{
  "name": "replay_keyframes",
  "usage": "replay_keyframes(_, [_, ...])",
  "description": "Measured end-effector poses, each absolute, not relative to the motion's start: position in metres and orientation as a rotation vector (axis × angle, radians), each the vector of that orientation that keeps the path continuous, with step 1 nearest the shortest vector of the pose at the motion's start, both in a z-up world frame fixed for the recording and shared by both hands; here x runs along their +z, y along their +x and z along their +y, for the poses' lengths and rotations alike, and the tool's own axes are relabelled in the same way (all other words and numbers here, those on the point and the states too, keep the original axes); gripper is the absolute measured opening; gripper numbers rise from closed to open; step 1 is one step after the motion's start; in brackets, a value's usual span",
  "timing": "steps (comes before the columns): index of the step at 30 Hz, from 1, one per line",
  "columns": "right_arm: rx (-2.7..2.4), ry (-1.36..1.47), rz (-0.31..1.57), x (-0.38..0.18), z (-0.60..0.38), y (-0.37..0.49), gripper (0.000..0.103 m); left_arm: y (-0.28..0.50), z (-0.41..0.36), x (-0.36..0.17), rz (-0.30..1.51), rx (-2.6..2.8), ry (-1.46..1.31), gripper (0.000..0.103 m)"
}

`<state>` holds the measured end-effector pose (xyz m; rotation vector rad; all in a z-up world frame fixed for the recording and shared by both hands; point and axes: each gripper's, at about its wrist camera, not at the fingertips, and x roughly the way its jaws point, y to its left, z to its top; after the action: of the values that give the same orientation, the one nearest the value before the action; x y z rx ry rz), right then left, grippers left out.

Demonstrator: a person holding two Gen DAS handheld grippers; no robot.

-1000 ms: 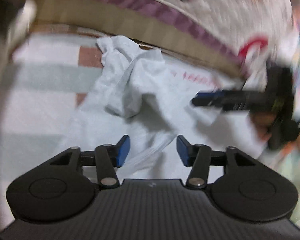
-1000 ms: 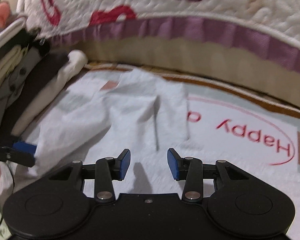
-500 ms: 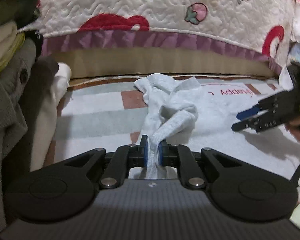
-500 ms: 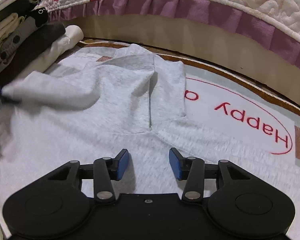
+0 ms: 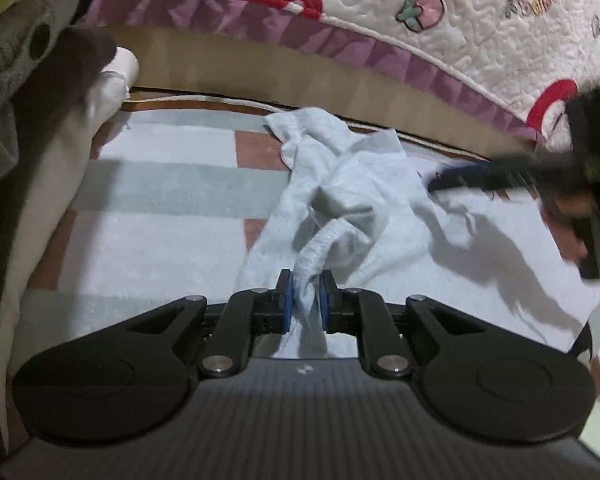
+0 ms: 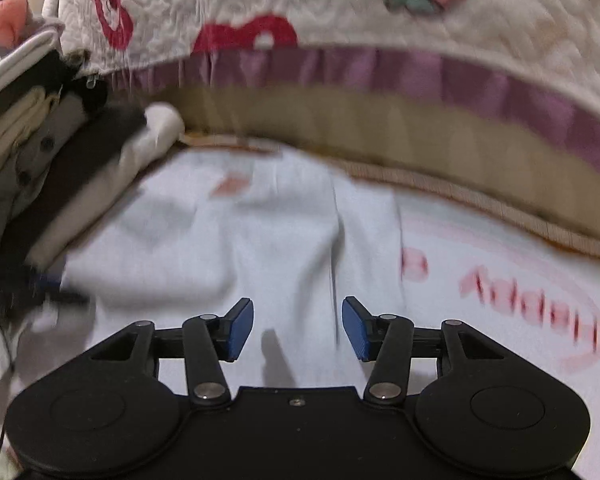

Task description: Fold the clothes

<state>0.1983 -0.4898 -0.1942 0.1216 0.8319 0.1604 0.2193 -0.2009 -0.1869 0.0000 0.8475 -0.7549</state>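
Observation:
A pale grey garment (image 5: 364, 184) lies rumpled on a striped mat (image 5: 160, 184) beside a bed. My left gripper (image 5: 305, 300) is shut on a bunched edge of the garment, which rises as a twisted strip from the blue pads. In the left wrist view my right gripper (image 5: 436, 182) shows blurred at the right, just above the cloth, held by a hand (image 5: 572, 208). In the right wrist view the right gripper (image 6: 298, 328) stands open above the flat part of the garment (image 6: 260, 240), with nothing between its fingers.
A stack of folded clothes (image 5: 28, 92) rises at the left. A quilted bedspread (image 5: 380, 12) with a purple frill overhangs the back edge. Red "Happy" lettering (image 6: 532, 304) marks the mat at the right.
The left gripper shut on the garment's edge and keeps holding it, now pulled nearer. The right gripper has swung in over the cloth, still open; its view is blurred by motion.

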Motion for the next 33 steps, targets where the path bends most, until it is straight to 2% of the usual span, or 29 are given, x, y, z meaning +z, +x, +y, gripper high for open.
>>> replay_keyframes(4, [0.136,0.135,0.859,-0.206,-0.484,0.233,0.057,0.215,-0.204,-0.192,0.858,-0.762,0.02,0.02])
replay_keyframes(6, [0.138,0.155,0.855,-0.215,-0.482,0.24,0.057,0.214,-0.205,-0.195,0.846,-0.743,0.033,0.021])
replay_keyframes(7, [0.139,0.165,0.853,-0.22,-0.481,0.244,0.037,0.213,-0.204,-0.195,0.826,-0.718,0.038,0.011])
replay_keyframes(8, [0.146,0.165,0.841,-0.222,-0.479,0.245,0.003,0.212,-0.201,-0.194,0.788,-0.68,0.034,0.005])
replay_keyframes(14, [0.195,0.188,0.648,-0.188,-0.477,0.188,0.004,0.212,-0.198,-0.172,0.755,-0.75,0.003,0.005])
replay_keyframes(18, [0.055,0.202,0.691,-0.191,-0.498,0.154,0.004,0.213,-0.207,-0.178,0.823,-0.737,0.03,0.006])
replay_keyframes(21, [-0.004,0.255,0.844,-0.21,-0.518,0.155,0.006,0.217,-0.207,-0.192,0.86,-0.65,0.036,0.01])
replay_keyframes(22, [-0.005,0.294,0.83,-0.206,-0.522,0.158,0.012,0.218,-0.207,-0.194,0.861,-0.634,0.047,0.01])
replay_keyframes(24, [-0.009,0.373,0.8,-0.197,-0.532,0.165,0.015,0.218,-0.204,-0.193,0.847,-0.638,0.054,0.01])
replay_keyframes(25, [-0.01,0.412,0.785,-0.193,-0.537,0.168,0.028,0.218,-0.203,-0.192,0.841,-0.643,0.048,0.01])
replay_keyframes(27, [-0.014,0.49,0.754,-0.185,-0.546,0.174,0.046,0.22,-0.203,-0.191,0.839,-0.659,0.031,0.01])
replay_keyframes(30, [-0.034,0.56,0.76,-0.178,-0.559,0.196,0.046,0.221,-0.202,-0.192,0.842,-0.683,0.009,0.01])
replay_keyframes(33, [-0.066,0.433,0.866,-0.191,-0.552,0.241,0.046,0.222,-0.2,-0.194,0.842,-0.709,-0.012,0.01])
